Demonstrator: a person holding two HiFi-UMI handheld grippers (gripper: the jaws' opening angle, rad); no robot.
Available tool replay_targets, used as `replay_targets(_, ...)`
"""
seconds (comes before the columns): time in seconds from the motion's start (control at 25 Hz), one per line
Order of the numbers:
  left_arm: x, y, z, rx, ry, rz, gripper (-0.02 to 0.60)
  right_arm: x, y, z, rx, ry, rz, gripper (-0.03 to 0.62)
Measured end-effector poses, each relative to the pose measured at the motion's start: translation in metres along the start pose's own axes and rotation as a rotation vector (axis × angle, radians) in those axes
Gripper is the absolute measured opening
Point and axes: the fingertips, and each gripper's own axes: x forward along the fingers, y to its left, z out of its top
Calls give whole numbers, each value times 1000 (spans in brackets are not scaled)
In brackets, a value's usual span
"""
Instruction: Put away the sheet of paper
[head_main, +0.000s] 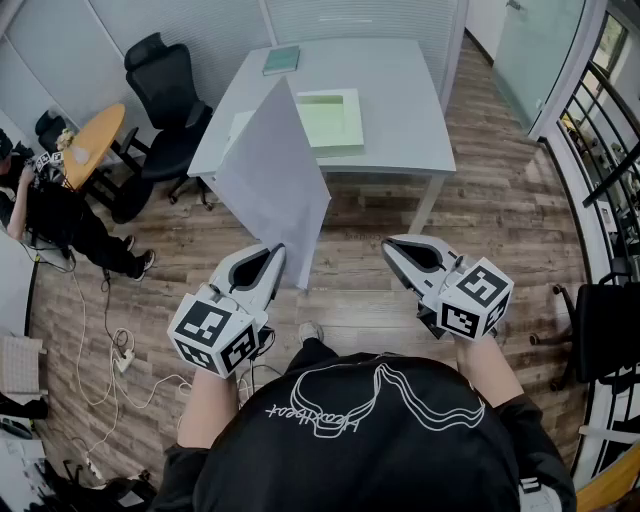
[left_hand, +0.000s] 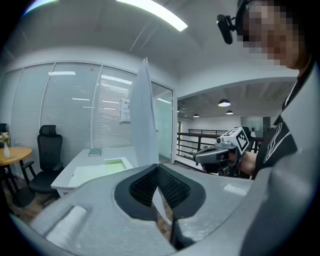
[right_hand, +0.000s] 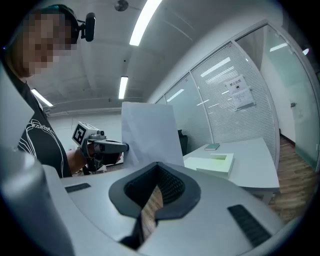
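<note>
- left gripper (head_main: 276, 252) jaws clamped on bottom edge of sheet of paper (head_main: 275, 180)
- sheet stands upright in the air, in front of grey table (head_main: 400, 150)
- right gripper (head_main: 392, 243) jaws together, holding nothing, well apart from sheet

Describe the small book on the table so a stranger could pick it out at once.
Start at the grey table straight ahead of the person. Near its far left corner, beyond the pale green tray, lies a small book. It is the only dark teal thing there, lying flat and apart from the tray.
</note>
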Motion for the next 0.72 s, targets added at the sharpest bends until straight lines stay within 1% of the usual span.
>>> replay_targets(0.36, -3, -3, 3, 9, -1, -3, 9, -1, 2, 2, -15, 3, 5, 9)
replay_targets(0.72, 14, -1, 9, -1, -16, -3, 8, -6, -12, 5, -24, 17, 12, 9)
